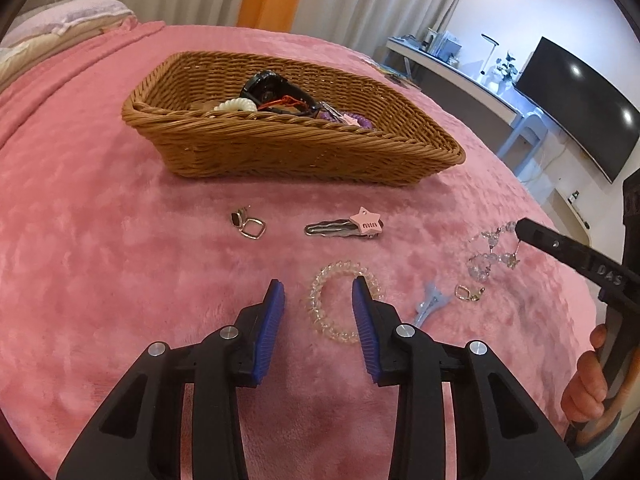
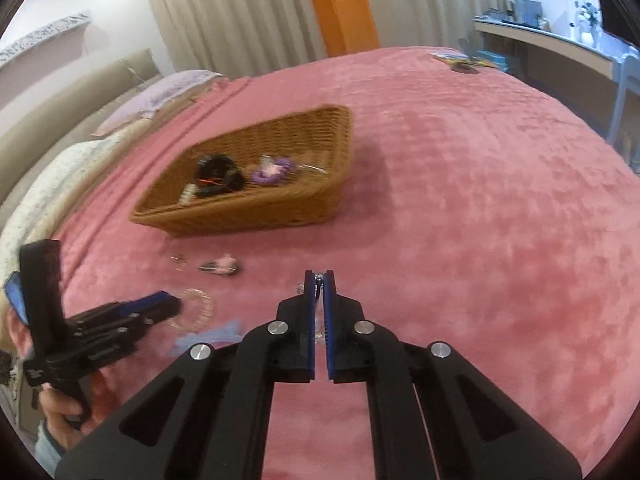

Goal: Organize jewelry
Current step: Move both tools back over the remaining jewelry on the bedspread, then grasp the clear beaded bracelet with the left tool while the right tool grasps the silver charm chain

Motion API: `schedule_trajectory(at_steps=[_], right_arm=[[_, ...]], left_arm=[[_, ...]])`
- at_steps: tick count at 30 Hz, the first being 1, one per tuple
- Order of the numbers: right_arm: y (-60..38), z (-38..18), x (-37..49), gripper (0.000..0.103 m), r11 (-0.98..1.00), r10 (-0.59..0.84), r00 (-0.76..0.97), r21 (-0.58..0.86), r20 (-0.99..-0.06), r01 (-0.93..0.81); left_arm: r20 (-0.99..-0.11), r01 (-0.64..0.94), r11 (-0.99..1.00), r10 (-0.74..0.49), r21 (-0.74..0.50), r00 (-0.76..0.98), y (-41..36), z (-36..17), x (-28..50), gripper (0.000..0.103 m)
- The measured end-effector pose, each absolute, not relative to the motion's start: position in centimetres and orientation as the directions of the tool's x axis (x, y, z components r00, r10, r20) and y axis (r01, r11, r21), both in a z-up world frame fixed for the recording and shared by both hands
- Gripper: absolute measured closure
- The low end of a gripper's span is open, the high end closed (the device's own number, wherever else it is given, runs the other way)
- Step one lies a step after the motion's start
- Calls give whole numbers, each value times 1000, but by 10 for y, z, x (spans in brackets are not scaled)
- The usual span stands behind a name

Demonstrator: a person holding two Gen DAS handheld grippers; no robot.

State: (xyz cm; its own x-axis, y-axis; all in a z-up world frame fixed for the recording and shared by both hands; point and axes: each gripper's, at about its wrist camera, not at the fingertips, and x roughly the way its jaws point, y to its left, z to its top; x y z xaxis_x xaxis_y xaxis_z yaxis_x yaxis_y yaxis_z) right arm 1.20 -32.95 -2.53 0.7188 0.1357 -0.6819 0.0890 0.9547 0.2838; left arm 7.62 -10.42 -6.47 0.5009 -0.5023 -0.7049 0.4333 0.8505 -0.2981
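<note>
The job looks roughly half done. The wicker basket (image 1: 280, 148) sits on the pink bed blanket (image 1: 100, 240) at about twelve o'clock from the left claw (image 1: 318, 296) and already holds a black watch, a cream spiral tie and a purple scrunchie.

Still loose on the blanket, from left to right:
- the square earrings (image 1: 249, 224) at eleven o'clock
- the clear spiral hair tie (image 1: 344, 304), lying between the left claw's spread jaws with the pads not pressing it
- the star hair clip (image 1: 348, 226) at one o'clock
- a pale blue clip (image 1: 430, 304)
- a small gold earring (image 1: 468, 292)

At three o'clock, the right claw (image 2: 319, 278) is pinched closed on the beaded crystal bracelet (image 1: 486, 254), which dangles from its tips, presumably bound for the basket. That leaves five pieces to collect.
</note>
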Motion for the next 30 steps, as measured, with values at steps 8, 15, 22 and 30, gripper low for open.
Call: schedule_trajectory(at_steps=[8,15,22,30], right_arm=[[-342,-53,12,100,968,100,640,223,-762,115],[-358,-52,5,69,946,160,661,306,-733,111],[-342,-55,13,68,965,119,648,241,-752,103],[-322,-66,26,68,989,45,615,123,-787,85]], left_arm=[[-701,438,849,-504,-294,505,-105,-66,75,70],[-698,440,848,-506,-296,506,-105,-66,75,70],[-685,441,835,-533,-331,496,-99,-66,75,70],[-701,453,837,-521,-307,487,-106,-68,76,68]])
